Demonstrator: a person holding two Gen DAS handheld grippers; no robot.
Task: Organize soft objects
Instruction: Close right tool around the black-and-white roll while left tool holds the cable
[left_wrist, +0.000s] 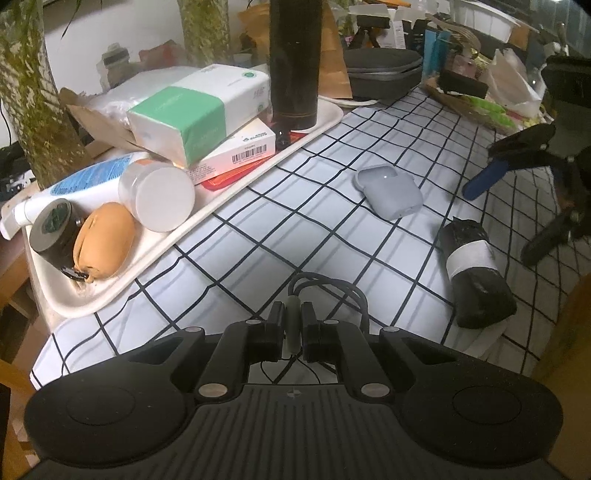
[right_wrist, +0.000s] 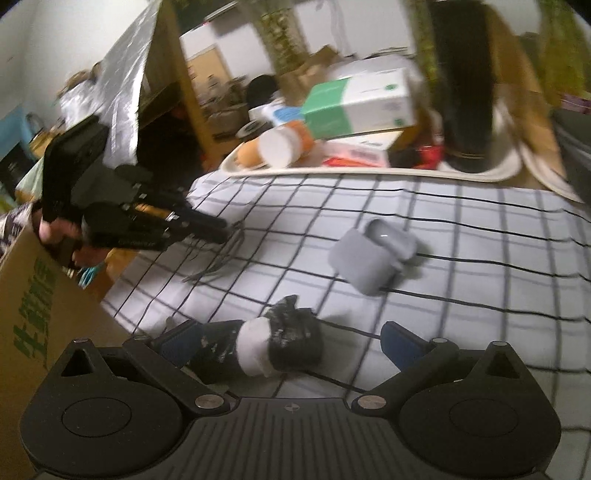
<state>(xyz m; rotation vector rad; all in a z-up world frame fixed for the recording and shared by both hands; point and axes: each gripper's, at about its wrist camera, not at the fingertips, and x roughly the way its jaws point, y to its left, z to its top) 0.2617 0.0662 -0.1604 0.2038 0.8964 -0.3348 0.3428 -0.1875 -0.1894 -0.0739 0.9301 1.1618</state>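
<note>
On the near edge of the checked white cloth (left_wrist: 258, 221), the left gripper (left_wrist: 293, 328) is clenched on a thin grey cable (left_wrist: 325, 284); the right gripper (right_wrist: 291, 343) stands released around a black roll with white band (right_wrist: 273, 347), grey silicone earbud case (left_wrist: 388, 192) lying farther off

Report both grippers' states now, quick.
Left gripper: closed on a bundled cable, pinched between its pads.
Right gripper: open, jaws wide around the black roll on the checked cloth, not gripping it.
</note>
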